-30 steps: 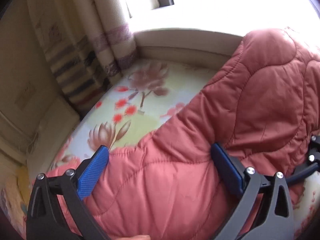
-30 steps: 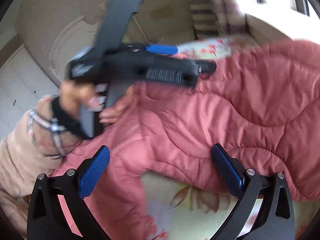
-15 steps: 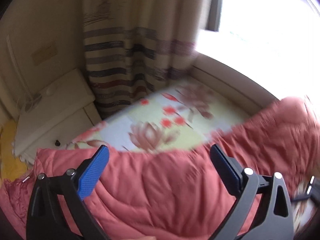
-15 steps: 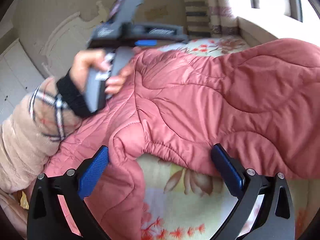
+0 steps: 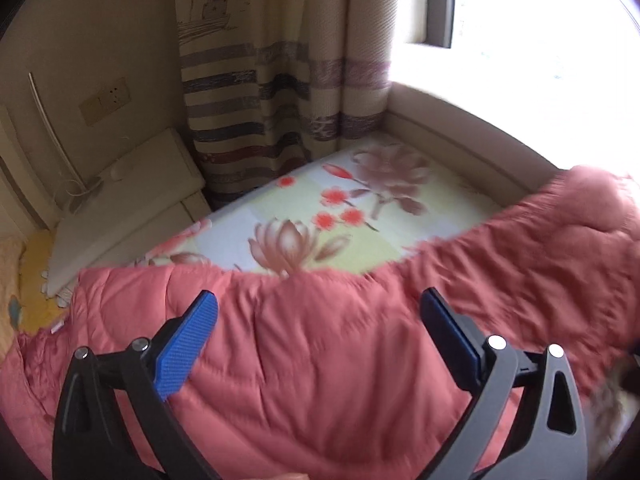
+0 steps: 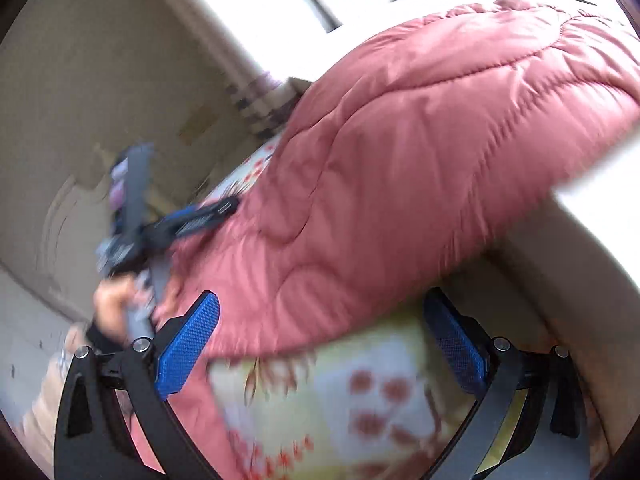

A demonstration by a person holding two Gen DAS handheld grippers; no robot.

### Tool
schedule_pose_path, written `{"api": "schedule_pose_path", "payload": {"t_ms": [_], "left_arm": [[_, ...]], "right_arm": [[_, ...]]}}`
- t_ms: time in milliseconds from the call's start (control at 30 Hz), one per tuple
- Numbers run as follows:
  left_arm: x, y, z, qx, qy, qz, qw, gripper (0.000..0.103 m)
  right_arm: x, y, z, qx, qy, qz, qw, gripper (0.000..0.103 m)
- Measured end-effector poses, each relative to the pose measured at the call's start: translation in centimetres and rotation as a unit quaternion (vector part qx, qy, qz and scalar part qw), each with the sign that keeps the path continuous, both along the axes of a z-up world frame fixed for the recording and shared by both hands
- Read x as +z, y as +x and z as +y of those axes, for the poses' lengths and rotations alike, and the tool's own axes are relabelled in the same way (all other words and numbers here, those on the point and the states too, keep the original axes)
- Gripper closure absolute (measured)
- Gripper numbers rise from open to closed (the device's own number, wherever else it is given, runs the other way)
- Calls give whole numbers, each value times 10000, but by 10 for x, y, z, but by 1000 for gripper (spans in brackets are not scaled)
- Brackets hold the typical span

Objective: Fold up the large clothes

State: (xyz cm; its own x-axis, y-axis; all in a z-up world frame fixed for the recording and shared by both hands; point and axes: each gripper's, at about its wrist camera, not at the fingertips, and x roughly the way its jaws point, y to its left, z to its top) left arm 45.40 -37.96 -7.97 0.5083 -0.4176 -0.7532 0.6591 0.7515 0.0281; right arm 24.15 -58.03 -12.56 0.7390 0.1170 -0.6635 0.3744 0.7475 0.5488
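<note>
While the left tongs [image 5: 318, 334] hang open over the pink quilted coat [image 5: 360, 340], the view now shows more floral bed sheet [image 5: 360, 216] and striped curtain [image 5: 264, 92] than a second ago: the tongs have pulled back. Right tongs [image 6: 320, 330] also open, gripping nothing; the coat's near edge has billowed up off the bed, blurred, probably mid-flip. Coat lies spread across the bed, fold not yet made.
</note>
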Motion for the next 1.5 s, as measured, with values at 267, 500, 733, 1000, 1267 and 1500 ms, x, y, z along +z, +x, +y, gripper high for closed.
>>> {"api": "schedule_pose_path", "payload": {"t_ms": [267, 500, 733, 1000, 1267, 1500], "left_arm": [[-25, -51, 23, -405, 449, -23, 9982, 2], [-11, -28, 9, -358, 123, 163, 9991, 2], [-26, 2, -33, -264, 424, 356, 9981, 2], [-9, -6, -11, -39, -35, 160, 9999, 3], [-27, -50, -10, -608, 522, 197, 9966, 2], [2, -42, 35, -351, -370, 473, 9976, 6]], "right_arm": [[18, 18, -2, -392, -129, -650, 9970, 8], [57, 45, 35, 143, -1551, -554, 9862, 8], [79, 15, -35, -1172, -1299, -568, 9829, 8], [51, -6, -120, -2096, -251, -414, 9766, 10], [64, -10, -127, -2171, -552, -810, 9712, 86], [140, -6, -31, -1836, -2051, -1507, 9495, 90]]}}
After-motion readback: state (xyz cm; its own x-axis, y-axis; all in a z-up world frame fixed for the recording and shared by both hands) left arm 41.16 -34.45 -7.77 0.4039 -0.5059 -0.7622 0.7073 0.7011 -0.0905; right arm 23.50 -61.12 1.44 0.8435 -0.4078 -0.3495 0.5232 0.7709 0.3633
